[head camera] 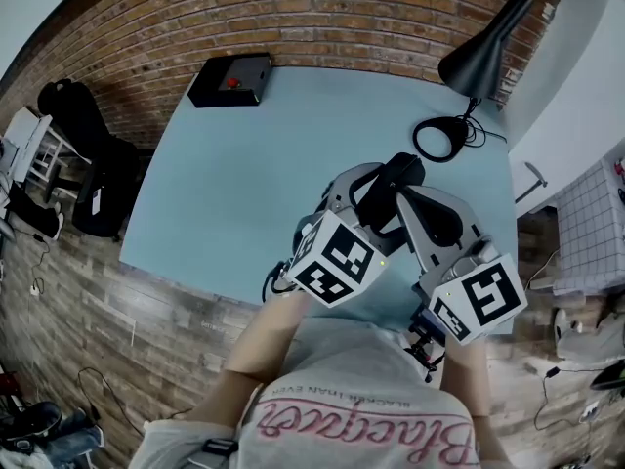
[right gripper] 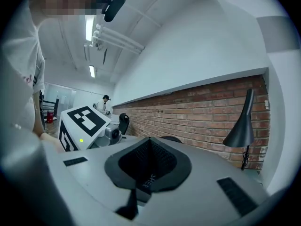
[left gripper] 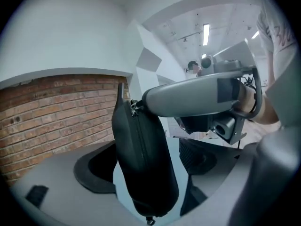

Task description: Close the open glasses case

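Note:
The black zippered glasses case [left gripper: 143, 168] stands upright, its zip running down the side that faces the left gripper view. My left gripper [left gripper: 150, 157] is open, one jaw on each side of the case, and blue table shows in the gaps beside it. My right gripper [left gripper: 143, 100] reaches across to the top of the case and looks shut on the metal zip pull [left gripper: 135, 107]. The right gripper view shows its pads [right gripper: 149, 161] meeting; the case is hidden there. In the head view the case [head camera: 395, 179] is a dark shape between both grippers, near the table's front edge.
On the light blue table [head camera: 244, 184], a black desk lamp [head camera: 483, 57] rises at the far right with its round base [head camera: 439, 137] and cord. A black box with a red button [head camera: 231, 79] sits at the far left. Black bags [head camera: 88, 164] lie on the floor to the left.

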### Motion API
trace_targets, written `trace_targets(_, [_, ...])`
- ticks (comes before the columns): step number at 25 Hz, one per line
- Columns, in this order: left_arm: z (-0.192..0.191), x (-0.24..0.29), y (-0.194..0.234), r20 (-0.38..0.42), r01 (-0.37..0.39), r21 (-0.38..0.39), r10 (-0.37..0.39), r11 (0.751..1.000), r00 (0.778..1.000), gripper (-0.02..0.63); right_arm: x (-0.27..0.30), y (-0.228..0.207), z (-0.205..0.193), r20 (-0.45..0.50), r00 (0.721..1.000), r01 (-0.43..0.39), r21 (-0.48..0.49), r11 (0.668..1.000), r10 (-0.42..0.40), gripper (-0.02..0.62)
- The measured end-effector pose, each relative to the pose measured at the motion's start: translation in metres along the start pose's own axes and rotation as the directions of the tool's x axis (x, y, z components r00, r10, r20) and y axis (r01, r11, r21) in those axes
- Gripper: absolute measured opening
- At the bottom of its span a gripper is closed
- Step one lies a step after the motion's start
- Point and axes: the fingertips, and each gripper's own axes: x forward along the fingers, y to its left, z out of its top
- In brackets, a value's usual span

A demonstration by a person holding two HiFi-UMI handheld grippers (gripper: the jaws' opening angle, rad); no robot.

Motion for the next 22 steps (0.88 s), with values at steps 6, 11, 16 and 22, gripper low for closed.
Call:
trace_targets(6, [0.005, -0.004, 0.015, 0.019, -0.101, -0.002, 0.101, 0.995, 0.995, 0.290, 0.003, 0.012, 0.000, -0.010, 0.999, -0.052, -0.005, 0.999, 0.052, 0.018])
trace_targets(11, [0.002, -0.005, 0.015, -0.006, -0.099, 0.040, 0.099, 0.994, 0.995, 0.262, -0.001, 0.004, 0.003, -0.018, 1.000, 0.005, -0.082, 0.997, -0.007, 0.018])
trace_targets(16, [0.001, -0.009, 0.012, 0.002, -0.076, 0.086, 0.076, 0.993, 0.997, 0.261, -0.008, -0.005, 0.013, 0.008, 0.998, 0.064, -0.112, 0.992, -0.064, 0.020])
trace_targets(22, [0.005, -0.017, 0.004, 0.068, -0.009, 0.107, 0.002, 0.994, 0.998, 0.261, -0.018, -0.021, 0.013, 0.016, 0.997, 0.080, -0.094, 0.992, -0.079, 0.020])
